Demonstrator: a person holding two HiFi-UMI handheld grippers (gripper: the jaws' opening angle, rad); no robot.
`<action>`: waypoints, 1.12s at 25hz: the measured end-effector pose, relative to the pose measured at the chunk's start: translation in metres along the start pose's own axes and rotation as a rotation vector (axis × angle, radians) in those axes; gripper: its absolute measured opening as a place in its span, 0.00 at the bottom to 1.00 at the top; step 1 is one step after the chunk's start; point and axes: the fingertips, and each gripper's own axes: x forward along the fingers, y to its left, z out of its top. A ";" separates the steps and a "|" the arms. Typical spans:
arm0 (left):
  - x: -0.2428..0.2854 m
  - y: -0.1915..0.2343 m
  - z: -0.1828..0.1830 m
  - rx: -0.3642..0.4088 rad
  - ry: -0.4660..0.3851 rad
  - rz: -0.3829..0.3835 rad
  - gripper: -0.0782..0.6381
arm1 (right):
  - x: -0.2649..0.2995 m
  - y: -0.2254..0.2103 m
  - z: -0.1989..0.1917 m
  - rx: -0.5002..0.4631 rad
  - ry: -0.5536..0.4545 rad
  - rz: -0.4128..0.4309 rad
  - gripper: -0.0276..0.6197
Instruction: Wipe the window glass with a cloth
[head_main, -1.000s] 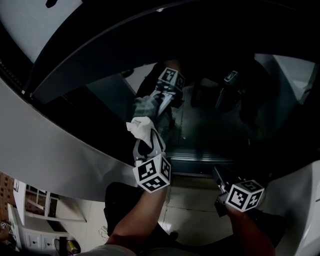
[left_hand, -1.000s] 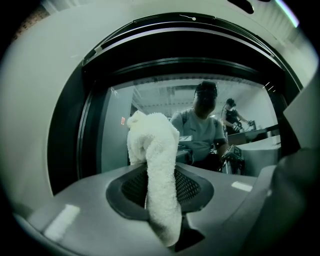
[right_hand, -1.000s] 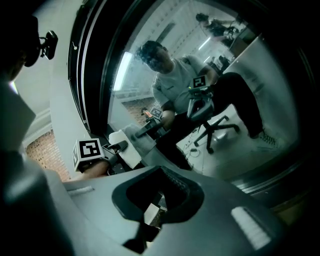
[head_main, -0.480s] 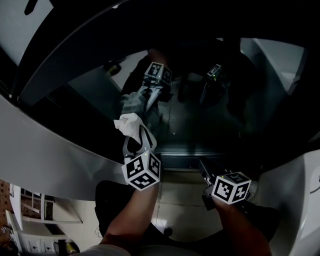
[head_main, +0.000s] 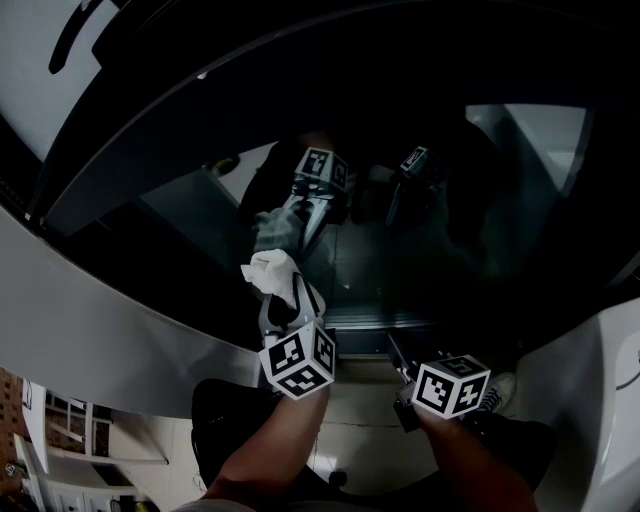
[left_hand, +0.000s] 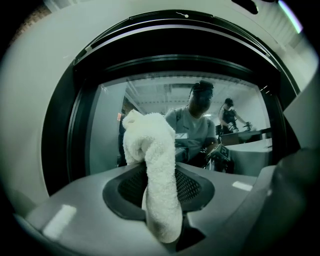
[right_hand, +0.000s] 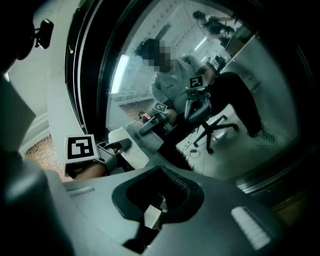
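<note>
One white cloth, two grippers and one pane of window glass are in view. The left gripper reaches forward on a bare forearm, pinching the cloth between its jaws. The cloth's bunched end stands up past the jaw tips at the glass, where it meets its own dim reflection. The right gripper is held lower, beside the left one and apart from the glass, its jaws pressed together on nothing.
</note>
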 end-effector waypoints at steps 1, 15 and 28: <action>0.003 -0.011 -0.005 0.004 0.002 -0.002 0.30 | -0.002 -0.008 0.003 0.005 -0.003 0.005 0.04; 0.000 -0.048 -0.020 0.000 0.012 -0.014 0.33 | -0.013 -0.016 0.015 0.048 -0.056 0.034 0.04; -0.002 -0.065 -0.022 -0.016 0.019 -0.044 0.33 | -0.020 -0.019 0.019 0.068 -0.070 0.032 0.04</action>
